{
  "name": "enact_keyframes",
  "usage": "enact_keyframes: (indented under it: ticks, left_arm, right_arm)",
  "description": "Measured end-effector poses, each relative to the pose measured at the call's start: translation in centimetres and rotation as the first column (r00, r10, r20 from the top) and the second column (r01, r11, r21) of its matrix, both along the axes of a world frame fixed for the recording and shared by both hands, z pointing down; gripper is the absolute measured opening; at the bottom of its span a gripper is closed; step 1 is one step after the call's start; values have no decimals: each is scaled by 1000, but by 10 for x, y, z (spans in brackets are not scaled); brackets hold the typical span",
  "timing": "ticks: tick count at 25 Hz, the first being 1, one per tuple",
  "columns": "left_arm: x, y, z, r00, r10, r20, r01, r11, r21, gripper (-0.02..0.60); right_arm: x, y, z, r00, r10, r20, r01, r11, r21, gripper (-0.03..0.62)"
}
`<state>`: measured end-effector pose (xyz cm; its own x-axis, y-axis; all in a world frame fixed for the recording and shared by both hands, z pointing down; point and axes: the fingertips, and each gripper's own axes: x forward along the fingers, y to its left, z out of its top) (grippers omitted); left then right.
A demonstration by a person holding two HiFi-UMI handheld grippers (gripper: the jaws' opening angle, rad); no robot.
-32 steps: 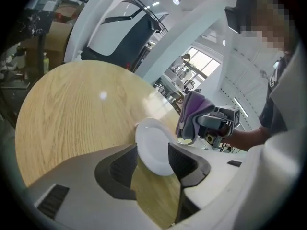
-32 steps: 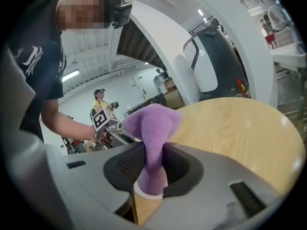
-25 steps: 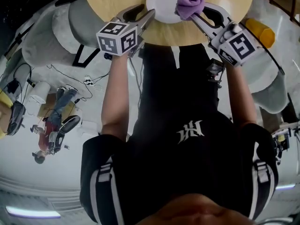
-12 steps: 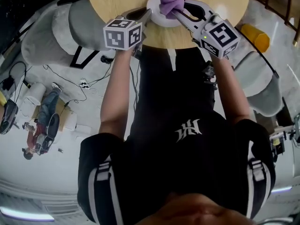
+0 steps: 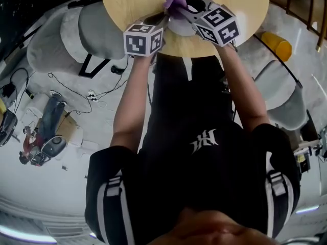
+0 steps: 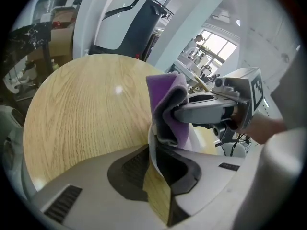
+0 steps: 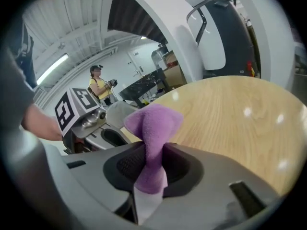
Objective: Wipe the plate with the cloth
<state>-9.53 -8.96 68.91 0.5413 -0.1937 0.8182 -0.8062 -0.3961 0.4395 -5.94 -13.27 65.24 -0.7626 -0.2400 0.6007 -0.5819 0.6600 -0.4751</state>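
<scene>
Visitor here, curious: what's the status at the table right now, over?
Left hand-held gripper closing on plate rim. Right hand-held gripper shut on cloth, cloth at the plate. Nothing in the way.

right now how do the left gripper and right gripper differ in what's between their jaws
The left gripper has the rim of the white round plate between its jaws, which are closing on it; the right gripper is clamped on a purple cloth. The left gripper's load is stiff, edge-on; the right gripper's soft, folded. Both are over the wooden table.
</scene>
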Motion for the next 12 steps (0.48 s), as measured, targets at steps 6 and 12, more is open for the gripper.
enact_keyframes:
  ticks: [6, 12]
  left_arm:
    - [4, -2, 0, 999, 24, 32, -25, 999, 22, 55]
    - [4, -4, -1, 999, 30, 42, -31, 999, 26, 52]
  right_arm:
    - [35, 4, 10, 997, 33, -71, -34, 999, -12, 95]
    - [66, 12, 13, 992, 69, -106, -72, 997, -20, 95]
